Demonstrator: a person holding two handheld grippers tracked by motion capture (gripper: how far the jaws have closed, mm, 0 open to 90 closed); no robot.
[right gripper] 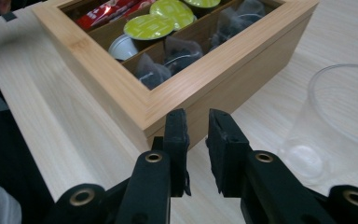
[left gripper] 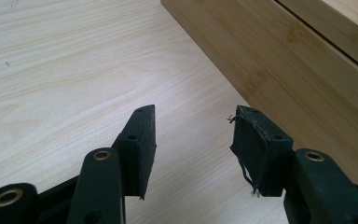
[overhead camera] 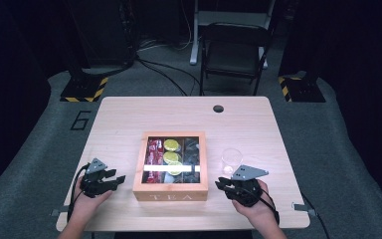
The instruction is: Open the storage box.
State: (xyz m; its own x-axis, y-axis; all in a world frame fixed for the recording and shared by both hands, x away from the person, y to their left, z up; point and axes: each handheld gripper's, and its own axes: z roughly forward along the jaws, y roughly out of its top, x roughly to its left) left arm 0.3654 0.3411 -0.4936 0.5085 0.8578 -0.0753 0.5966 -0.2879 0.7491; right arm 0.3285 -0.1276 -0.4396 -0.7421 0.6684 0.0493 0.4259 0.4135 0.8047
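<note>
A wooden box marked TEA sits at the table's front middle, its windowed lid down. Through the window I see red packets, green-topped capsules and dark tea bags. My left gripper rests on the table just left of the box, jaws apart and empty. In the left gripper view the left gripper points at the box's side wall. My right gripper lies right of the box. In the right gripper view the right gripper shows a narrow empty gap, aimed at the box's corner.
A clear plastic cup stands upright just right of the box, close to the right gripper; the cup looks empty. A cable hole is near the table's far edge. A folding chair and striped stand bases stand beyond.
</note>
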